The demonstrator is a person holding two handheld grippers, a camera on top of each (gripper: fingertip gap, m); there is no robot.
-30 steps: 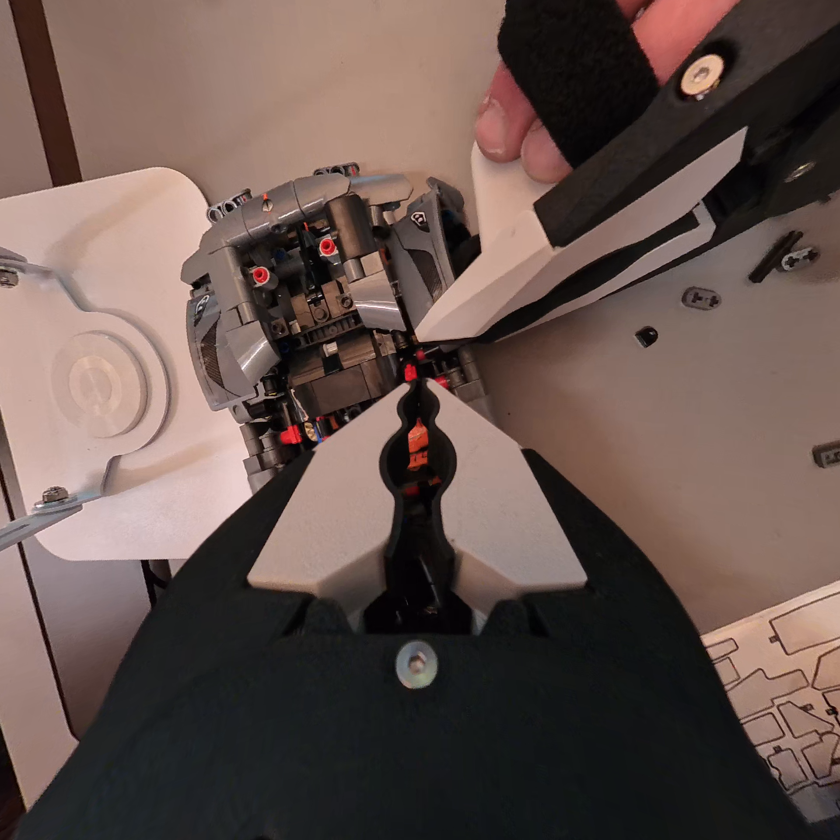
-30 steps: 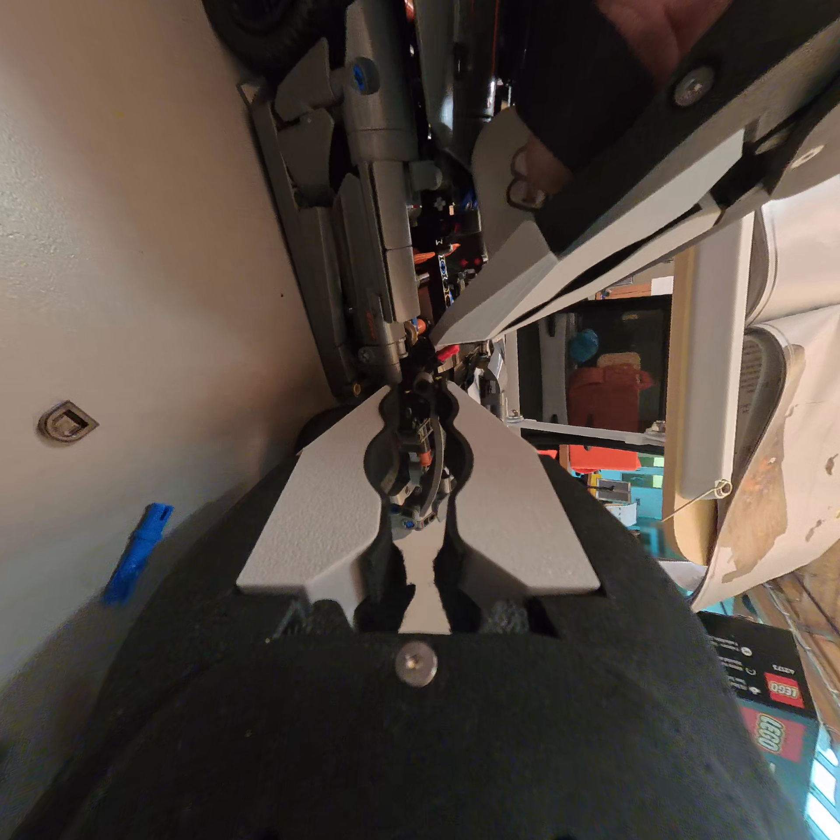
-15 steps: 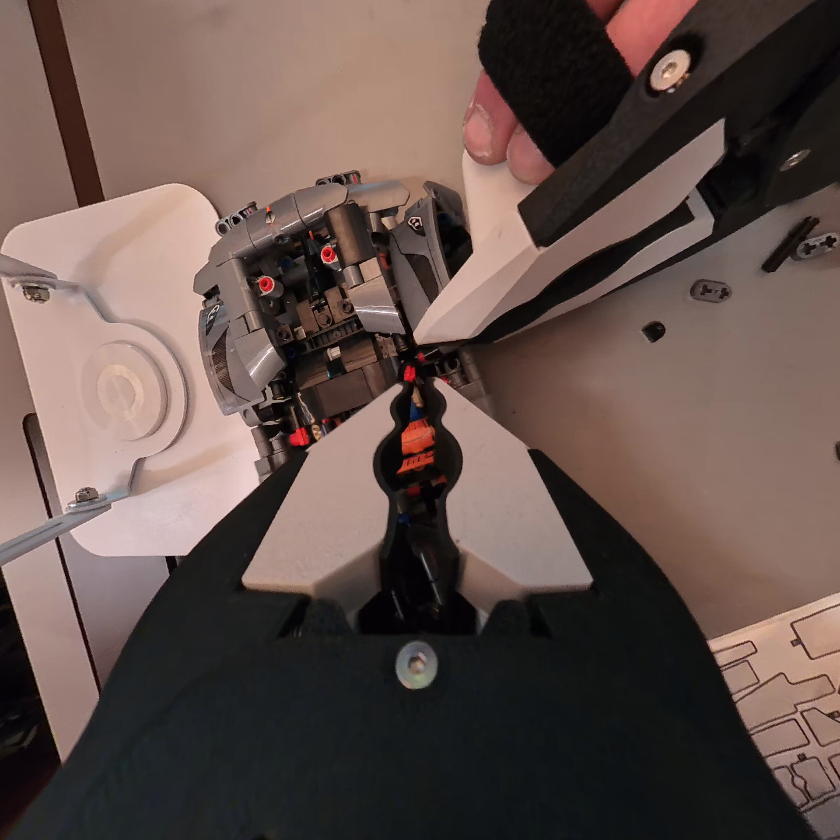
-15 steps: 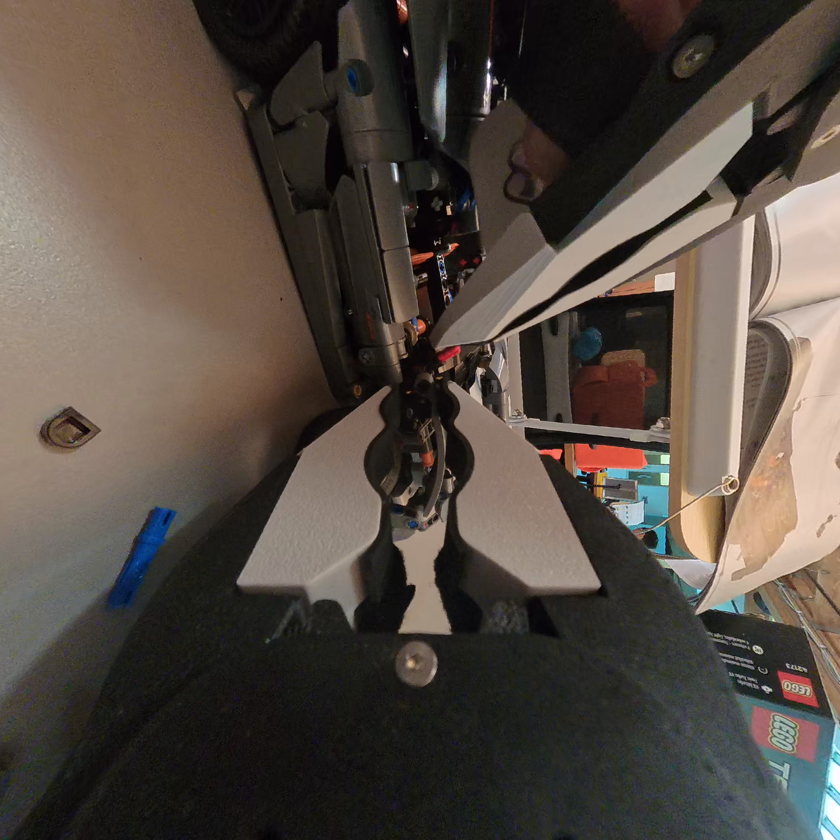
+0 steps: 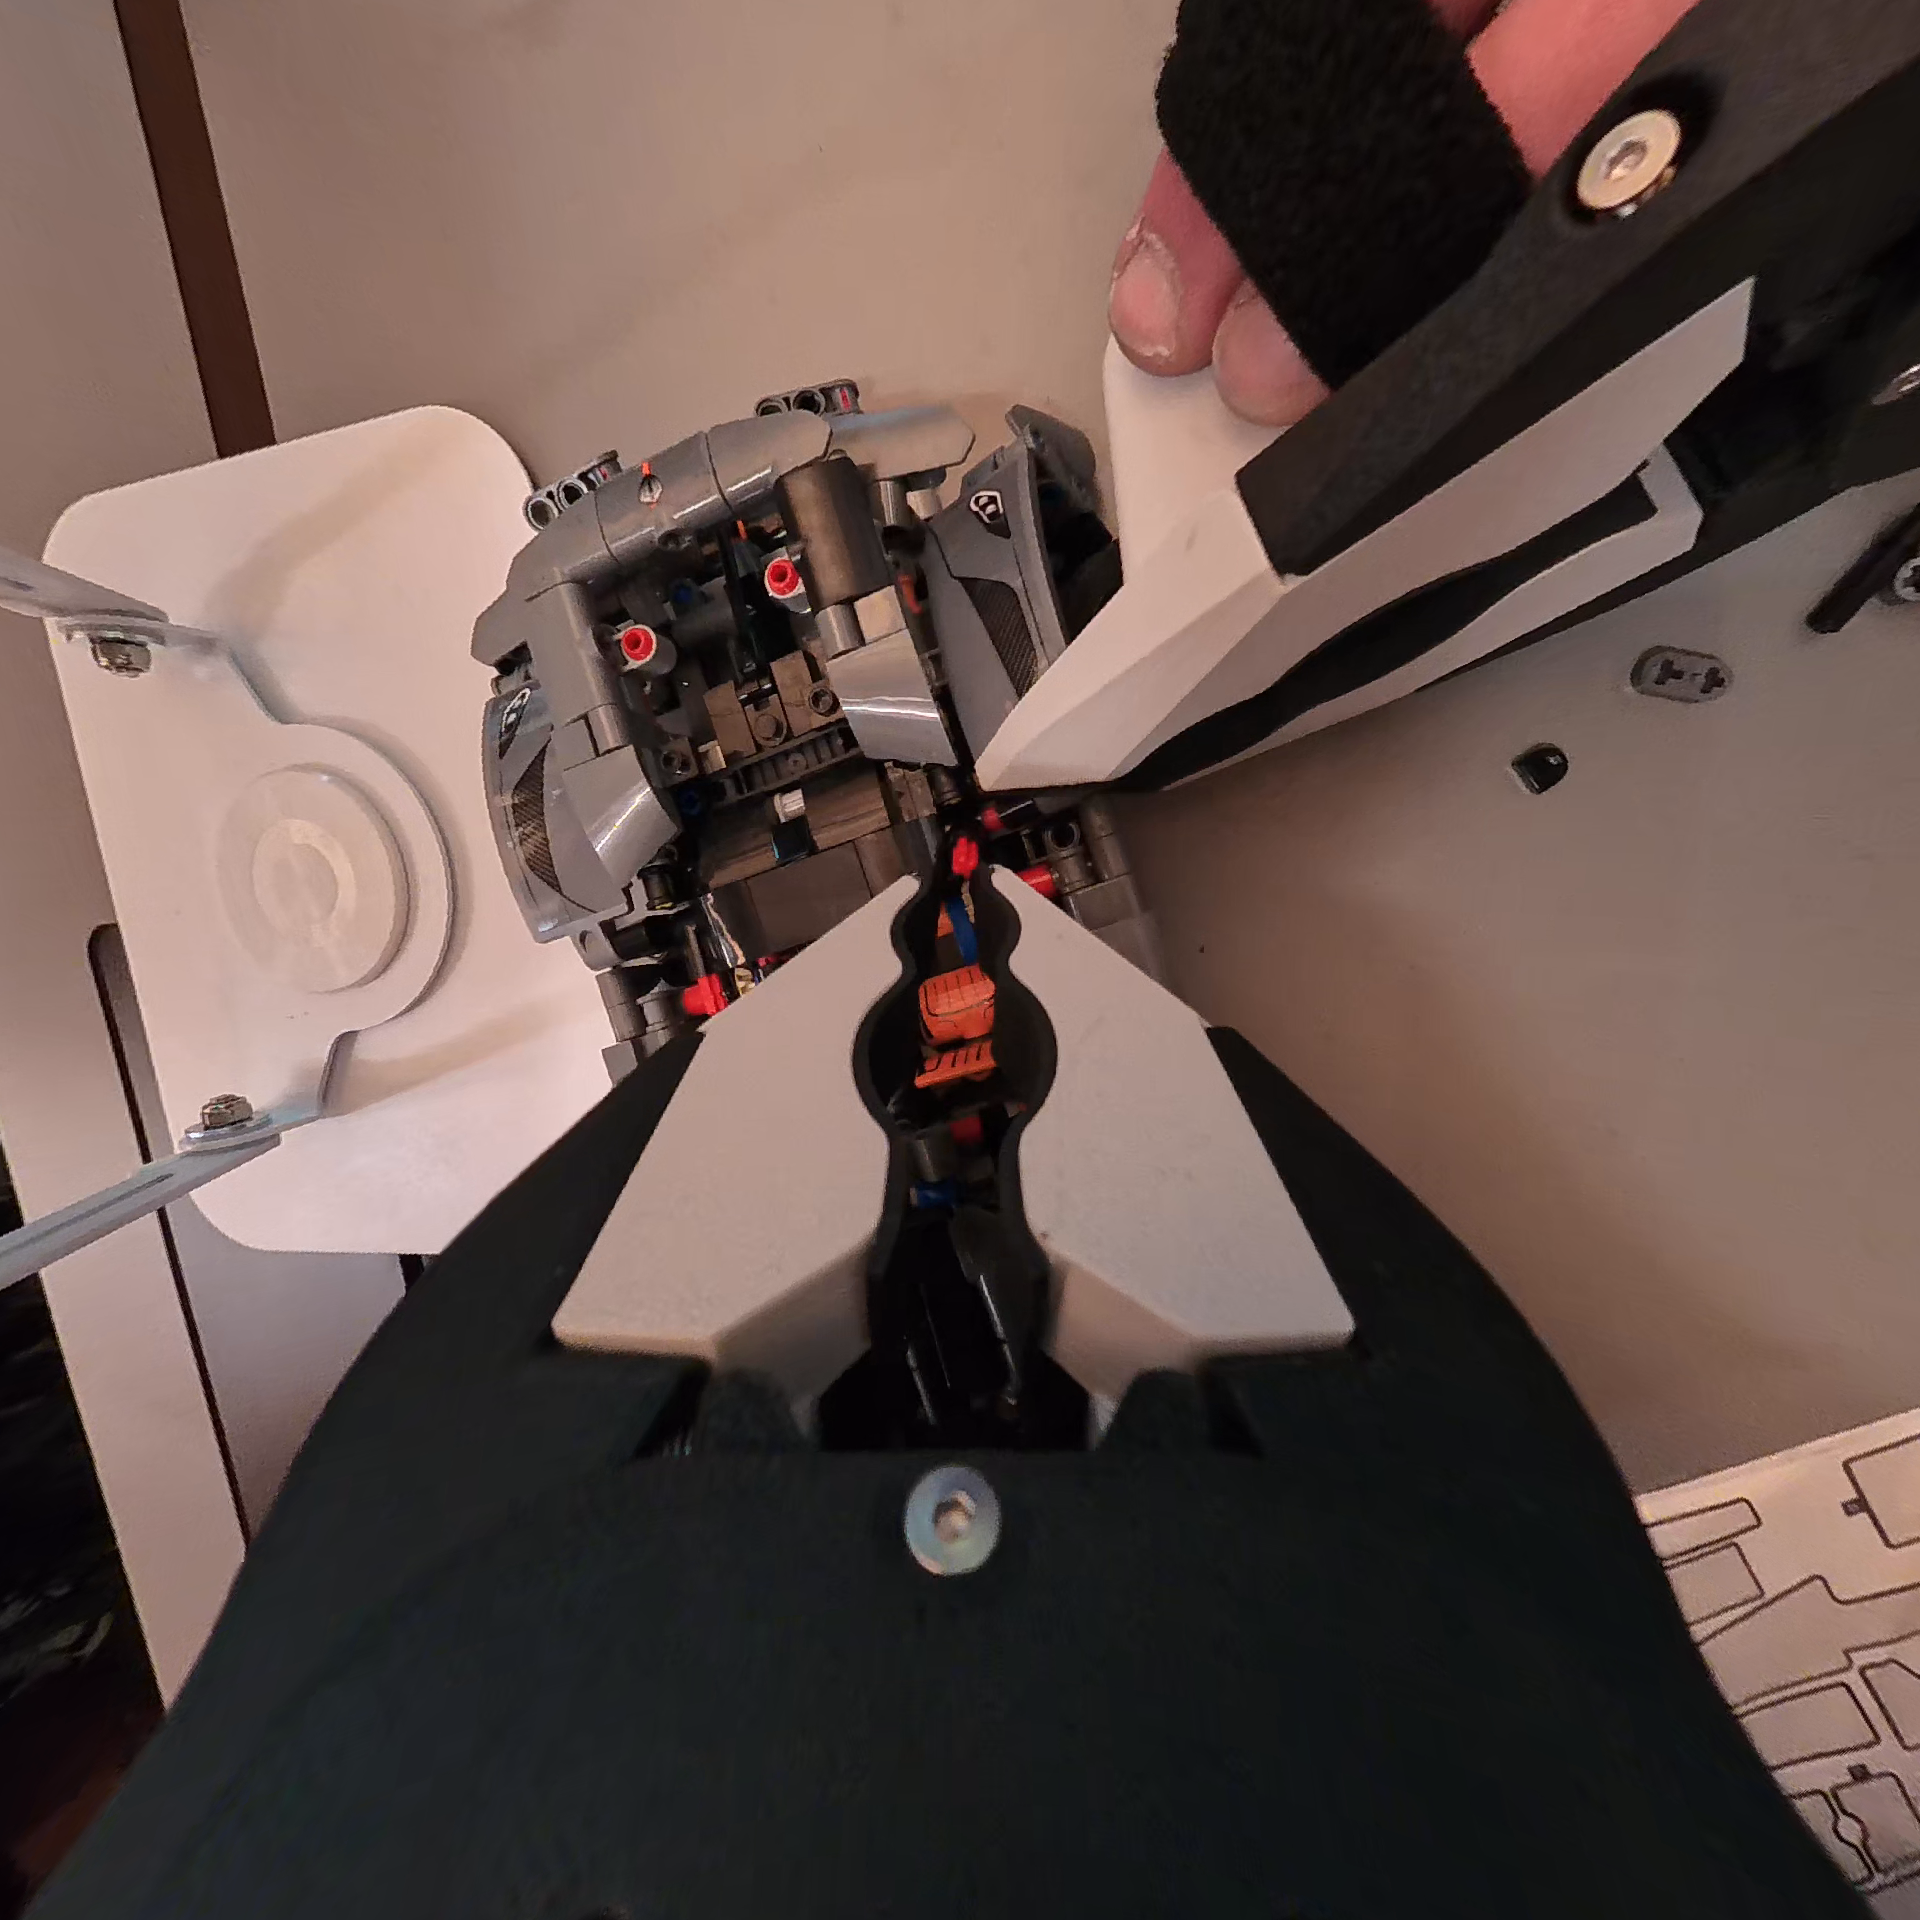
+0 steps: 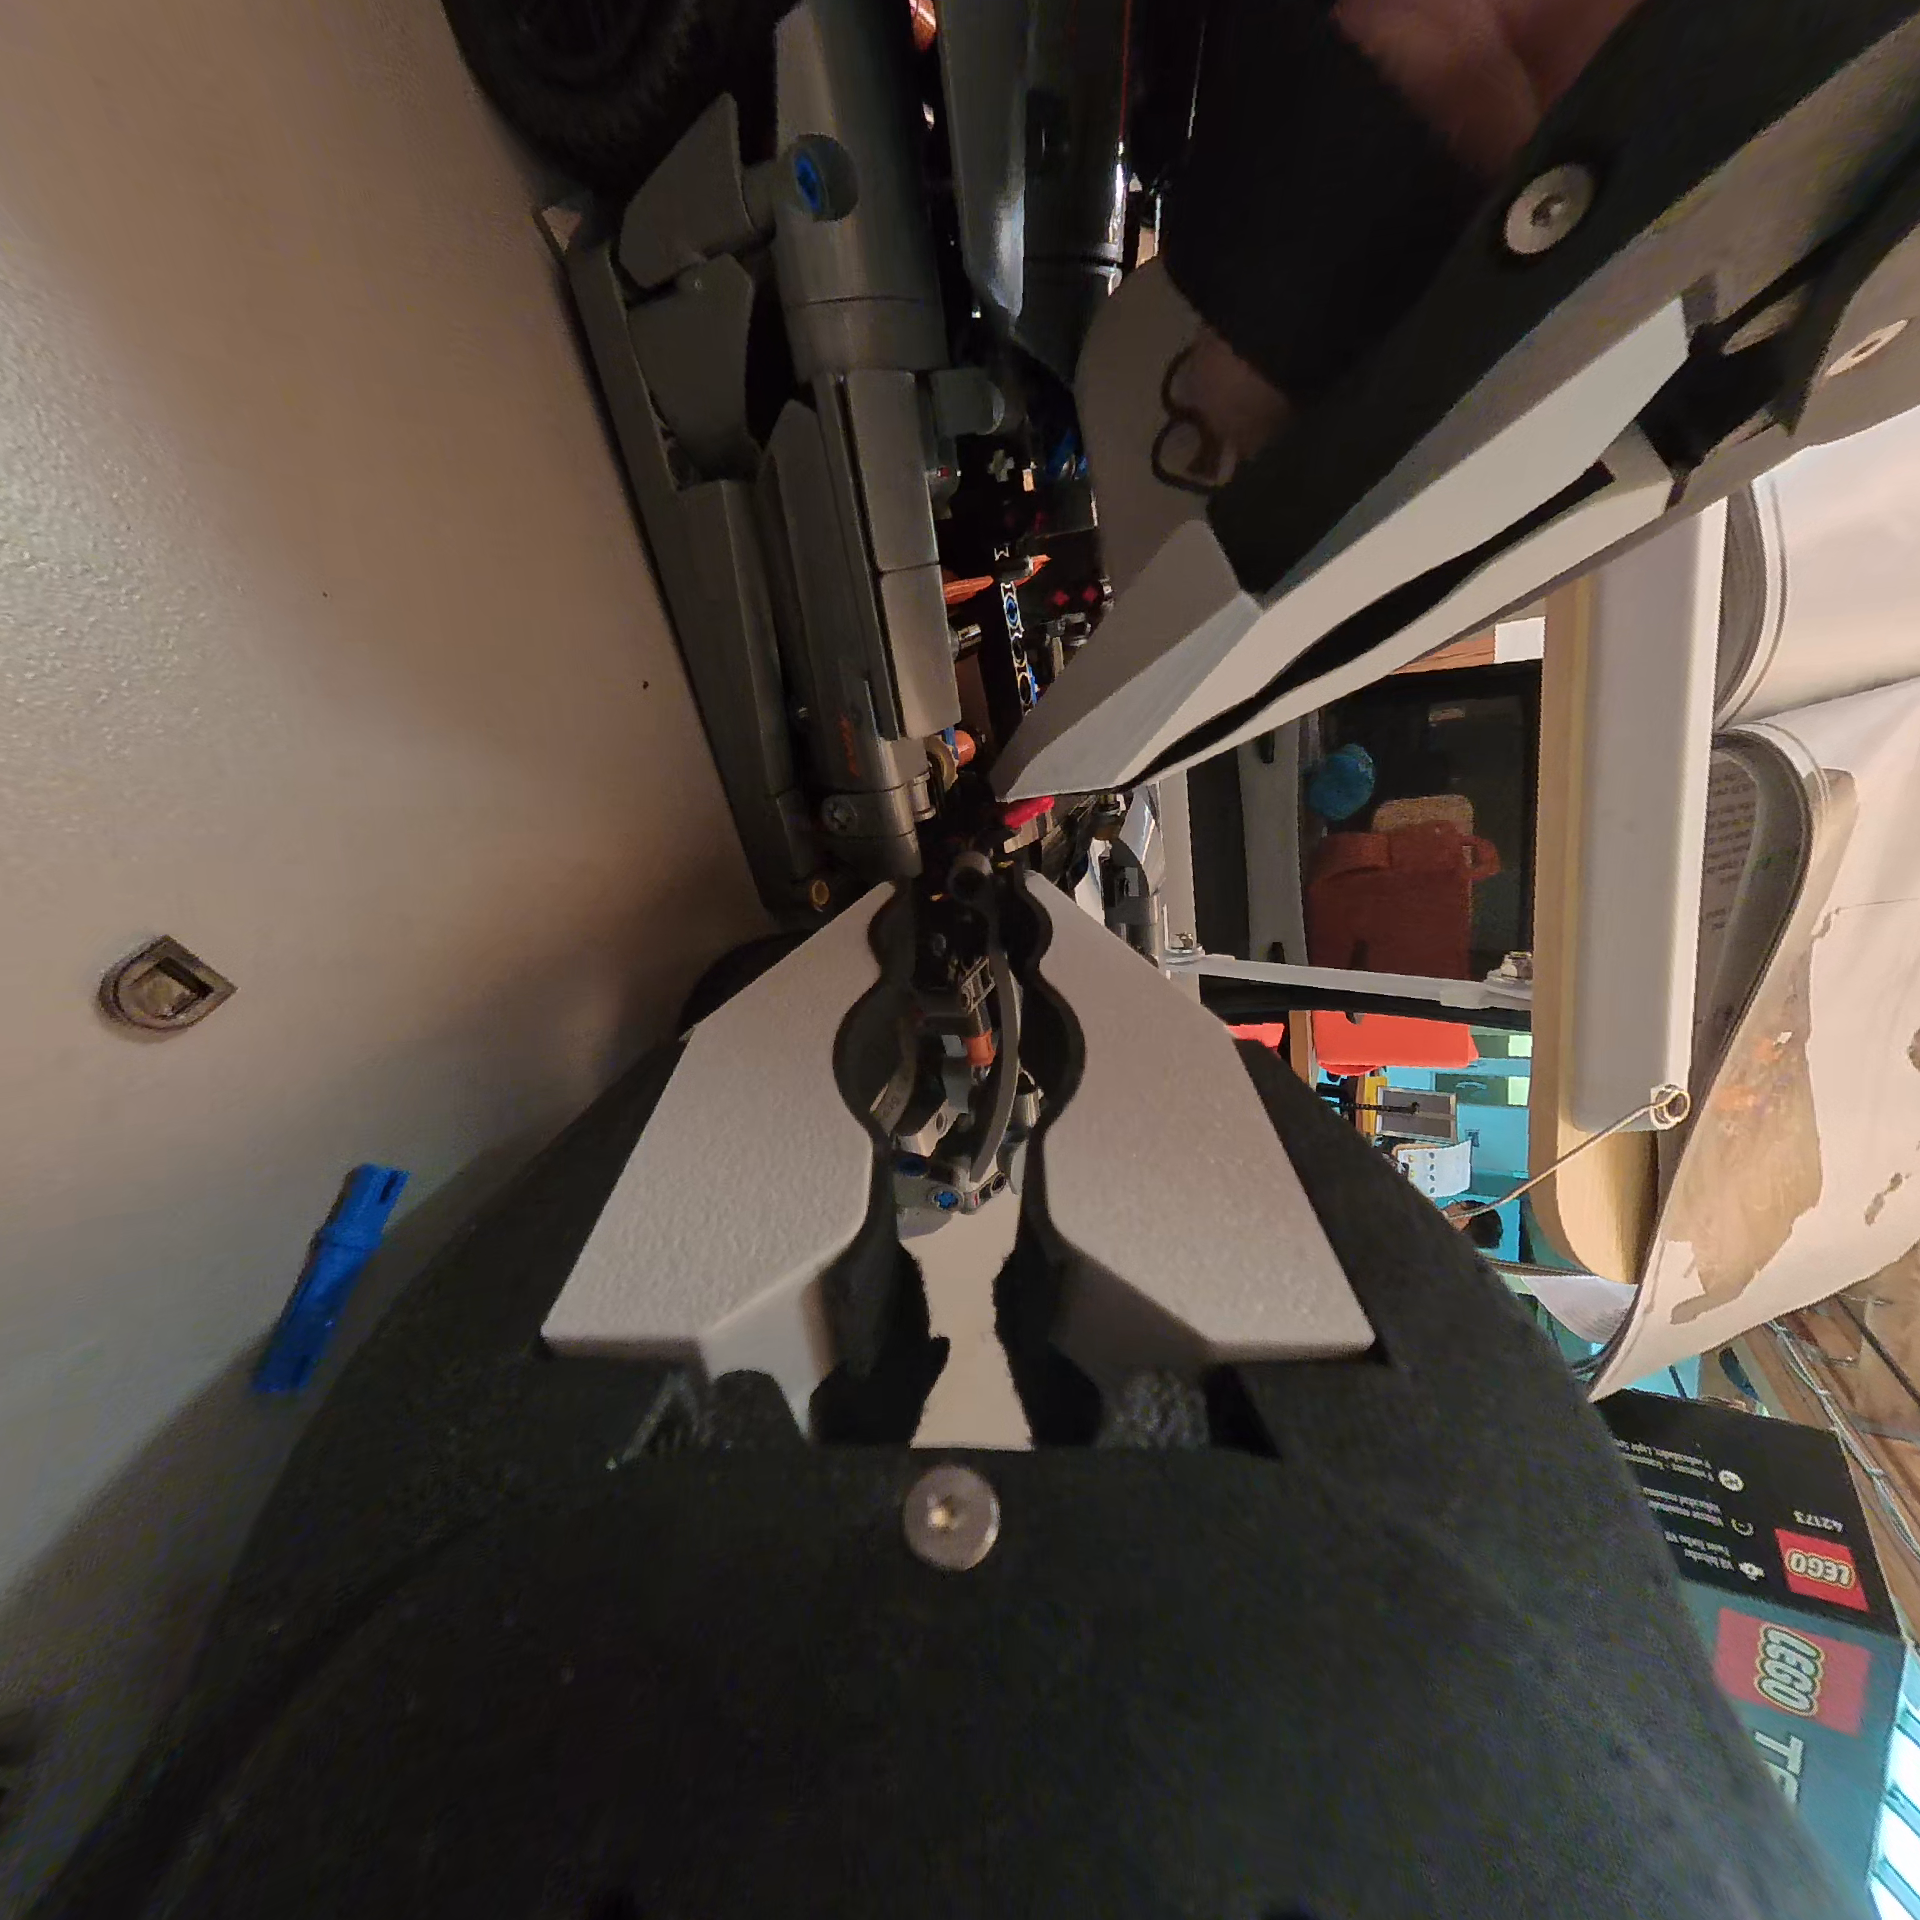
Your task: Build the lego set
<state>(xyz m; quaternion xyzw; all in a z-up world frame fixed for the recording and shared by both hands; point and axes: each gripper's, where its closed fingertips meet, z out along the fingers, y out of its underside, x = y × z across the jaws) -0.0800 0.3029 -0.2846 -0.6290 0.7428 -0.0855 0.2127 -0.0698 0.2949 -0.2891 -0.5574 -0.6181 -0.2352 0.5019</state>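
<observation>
both grippers pinch the grey lego car (image 5: 769, 727) at one spot on the table (image 5: 1455, 1039), left gripper (image 5: 961, 883) clamped on its near edge, right gripper (image 5: 987, 774) closed there too, probably bracing it for pressing a piece home

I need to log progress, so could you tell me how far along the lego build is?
Largely done: the grey car model already has body panels and a wheel fitted. In hand: the left gripper and the right gripper are both shut on its end. Left: loose pieces lie unused, including a blue pin and a grey connector.
</observation>
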